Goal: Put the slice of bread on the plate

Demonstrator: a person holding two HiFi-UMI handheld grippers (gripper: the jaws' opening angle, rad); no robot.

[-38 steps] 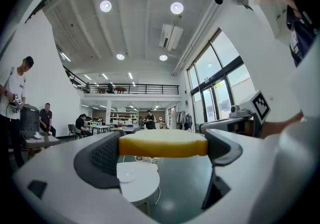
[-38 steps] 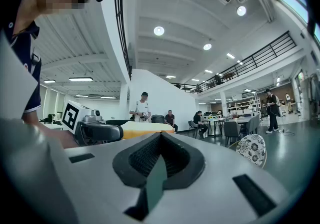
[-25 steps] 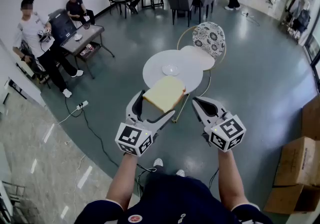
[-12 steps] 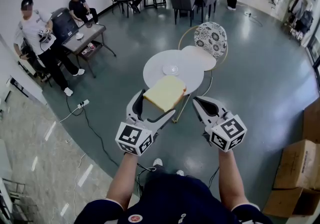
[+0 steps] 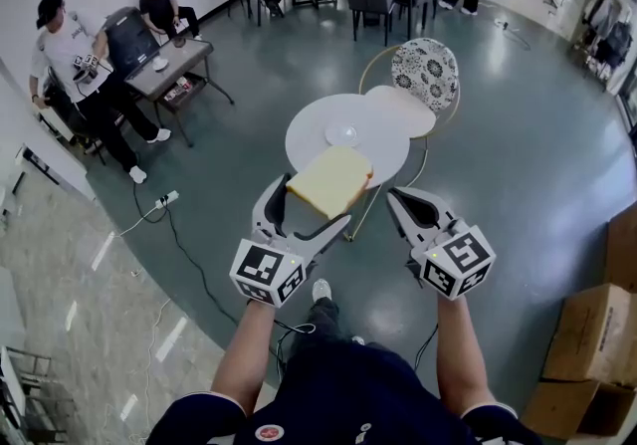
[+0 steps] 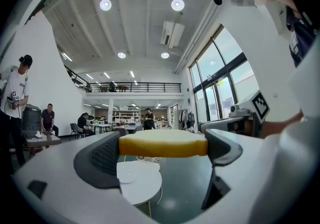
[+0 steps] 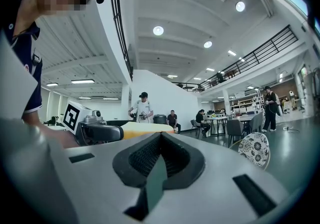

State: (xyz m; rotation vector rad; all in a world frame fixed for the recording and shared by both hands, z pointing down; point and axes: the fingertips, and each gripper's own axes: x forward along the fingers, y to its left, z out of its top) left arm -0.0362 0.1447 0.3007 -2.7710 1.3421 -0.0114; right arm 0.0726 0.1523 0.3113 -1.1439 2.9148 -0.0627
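While the right tool (image 5: 406,202) is closed empty, the left tool (image 5: 313,204) clamps a pale-yellow bread slice (image 5: 330,180)

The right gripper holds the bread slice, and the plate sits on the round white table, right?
No: the left gripper holds the bread slice, as the left gripper view shows; the right gripper is shut, empty. The plate part stands.
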